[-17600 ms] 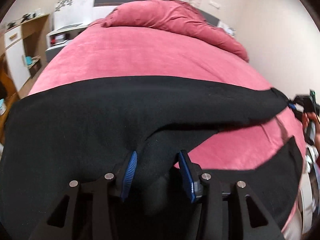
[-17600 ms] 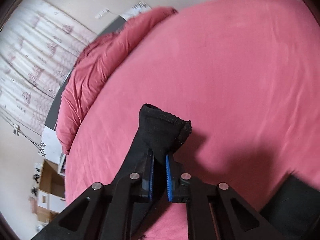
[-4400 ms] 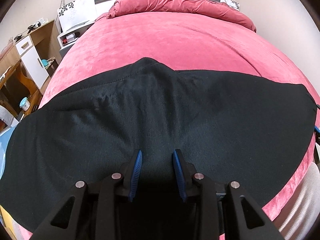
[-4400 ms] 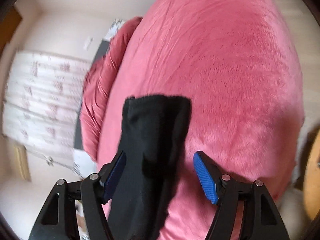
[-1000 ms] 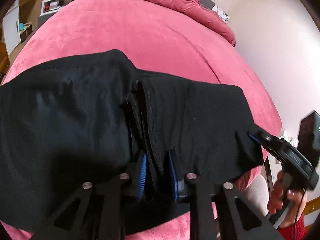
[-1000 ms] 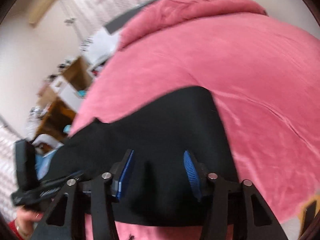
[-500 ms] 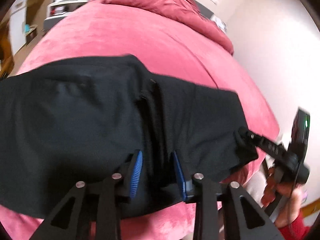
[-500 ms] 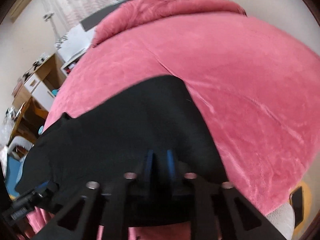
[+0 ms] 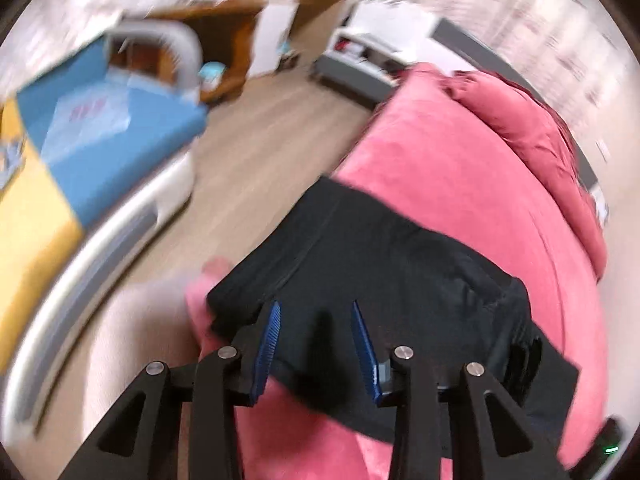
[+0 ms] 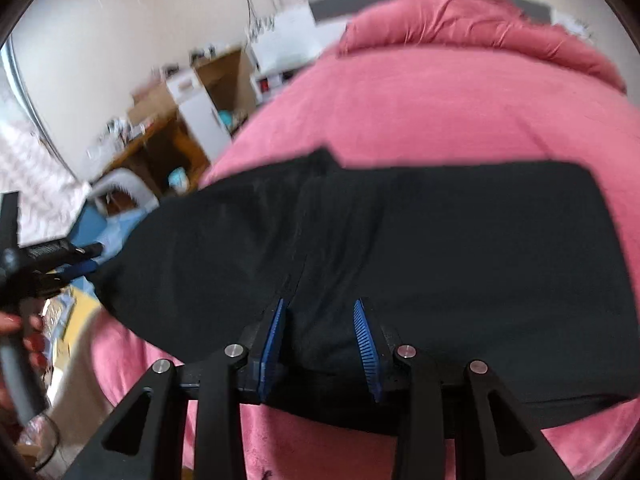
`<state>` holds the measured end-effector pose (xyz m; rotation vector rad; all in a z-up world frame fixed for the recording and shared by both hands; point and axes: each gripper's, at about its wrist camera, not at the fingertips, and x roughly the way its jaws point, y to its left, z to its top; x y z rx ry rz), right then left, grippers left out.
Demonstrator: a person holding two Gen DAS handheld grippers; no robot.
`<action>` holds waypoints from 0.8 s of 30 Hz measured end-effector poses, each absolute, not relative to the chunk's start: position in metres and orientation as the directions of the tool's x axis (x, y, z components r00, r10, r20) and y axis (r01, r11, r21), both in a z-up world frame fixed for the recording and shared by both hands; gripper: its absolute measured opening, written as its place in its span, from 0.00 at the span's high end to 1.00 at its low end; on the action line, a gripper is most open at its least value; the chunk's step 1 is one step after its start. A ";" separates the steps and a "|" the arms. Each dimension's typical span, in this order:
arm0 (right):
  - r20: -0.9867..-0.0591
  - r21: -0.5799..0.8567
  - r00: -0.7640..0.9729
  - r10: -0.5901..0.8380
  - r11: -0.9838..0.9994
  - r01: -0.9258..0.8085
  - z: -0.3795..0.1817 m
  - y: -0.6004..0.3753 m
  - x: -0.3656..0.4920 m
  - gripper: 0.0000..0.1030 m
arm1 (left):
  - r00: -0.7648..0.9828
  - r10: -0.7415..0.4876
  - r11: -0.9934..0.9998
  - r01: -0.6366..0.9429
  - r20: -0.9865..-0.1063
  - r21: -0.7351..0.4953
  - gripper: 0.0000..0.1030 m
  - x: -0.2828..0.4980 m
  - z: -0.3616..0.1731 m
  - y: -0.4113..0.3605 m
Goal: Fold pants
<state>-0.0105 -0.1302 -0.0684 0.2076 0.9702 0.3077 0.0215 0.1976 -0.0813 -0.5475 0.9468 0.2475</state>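
Observation:
Black pants (image 9: 400, 248) lie folded into a broad band across the near edge of a pink bed (image 9: 440, 152). My left gripper (image 9: 318, 348) hovers over the band's left end, its jaws opening; cloth lies under and between the blue pads (image 9: 270, 340), which do not press on it. In the right wrist view the pants (image 10: 440, 240) span the frame. My right gripper (image 10: 320, 346) stands open above their near edge, beside a seam, with flat cloth below. The left gripper (image 10: 80, 260) shows at the far left by the pants' end, held by a hand (image 10: 16, 328).
A bunched pink duvet (image 10: 460, 28) lies at the bed's head. Left of the bed are wooden floor (image 9: 260, 140), a low blue-and-yellow mattress (image 9: 100, 120), a wooden desk (image 10: 160, 140) and a white nightstand (image 9: 372, 40). The left wrist view is motion-blurred.
The left gripper let go of the raised fold it pinched and swung to the pants' left end, rolling. The right gripper slid left along the pants, and its jaws now stand wider apart.

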 end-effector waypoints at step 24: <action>-0.724 0.401 0.572 0.386 0.910 -0.105 -0.076 -0.151 -0.024 0.64 | 0.652 -0.058 0.750 -0.471 -0.756 -0.465 0.85 0.030 -0.104 0.230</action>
